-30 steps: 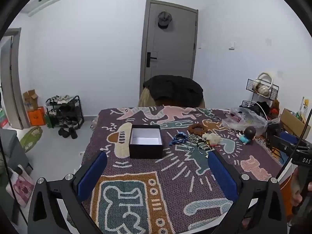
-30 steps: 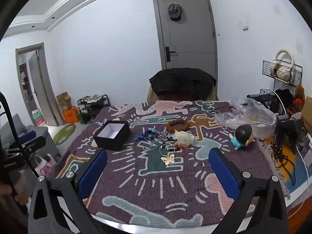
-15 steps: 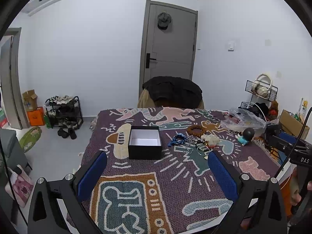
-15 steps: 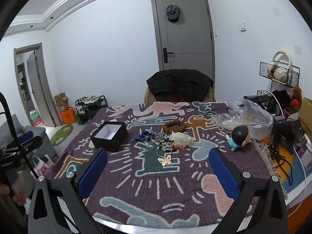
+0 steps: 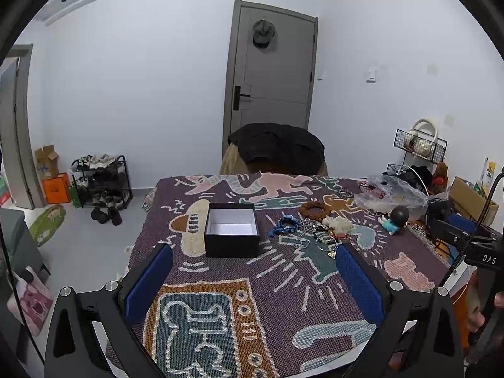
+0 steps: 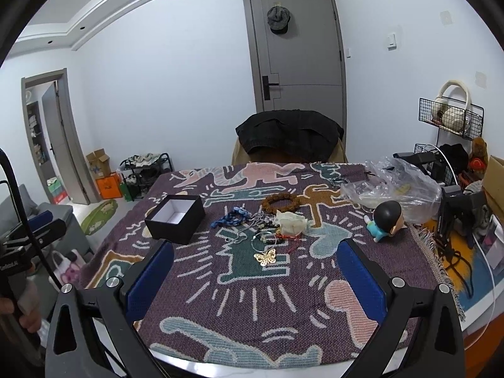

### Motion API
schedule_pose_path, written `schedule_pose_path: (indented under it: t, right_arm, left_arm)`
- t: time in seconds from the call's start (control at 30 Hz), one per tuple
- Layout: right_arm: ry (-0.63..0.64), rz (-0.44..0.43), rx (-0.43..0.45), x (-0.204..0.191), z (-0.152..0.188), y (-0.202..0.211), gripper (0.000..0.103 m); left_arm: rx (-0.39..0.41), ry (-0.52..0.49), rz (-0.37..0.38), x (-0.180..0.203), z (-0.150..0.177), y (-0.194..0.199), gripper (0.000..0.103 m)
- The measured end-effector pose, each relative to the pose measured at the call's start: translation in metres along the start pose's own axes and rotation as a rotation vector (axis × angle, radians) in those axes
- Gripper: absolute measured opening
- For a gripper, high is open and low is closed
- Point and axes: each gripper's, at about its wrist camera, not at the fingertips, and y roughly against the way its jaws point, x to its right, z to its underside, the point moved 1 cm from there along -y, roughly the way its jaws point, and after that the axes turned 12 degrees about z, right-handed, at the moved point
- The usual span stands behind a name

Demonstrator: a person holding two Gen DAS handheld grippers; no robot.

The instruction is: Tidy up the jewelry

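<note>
So you're at the start, nothing picked yet. Left gripper (image 5: pixel 253 278): jaws wide apart, empty, facing the open black box (image 5: pixel 231 234). Right of the box sits the jewelry pile (image 6: pixel 267 228), w/ the gold butterfly (image 6: pixel 266 256) nearest. Right gripper (image 6: pixel 255 278): also spread, empty. Next: lower it onto one piece, pinch.

Right gripper (image 6: pixel 255 280) at bottom of frame, jaws wide apart, nothing between them, hovering above the patterned blanket (image 6: pixel 220 286). Black box (image 6: pixel 175 218) left of centre, open, white inside. Jewelry pile (image 6: pixel 264 230) at centre, right of the box, apart from it. Gold butterfly piece (image 6: pixel 266 256) at the pile's near edge. Brown bead bracelet (image 6: pixel 279 202) behind it. Toy figure (image 6: pixel 385 220) at right.
</note>
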Motion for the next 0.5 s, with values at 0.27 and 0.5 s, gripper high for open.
schedule_pose_path:
  t: [0.27, 0.5]
  right_arm:
    - [-0.010, -0.001, -0.006, 0.0020, 0.0016, -0.0019, 0.103]
    - [-0.009, 0.000, -0.006, 0.0023, 0.0016, -0.0028, 0.103]
  left_arm:
    - [-0.002, 0.004, 0.001, -0.0005, 0.0006, 0.0012, 0.103]
    - [-0.003, 0.005, 0.002, -0.0007, 0.0009, 0.0011, 0.103]
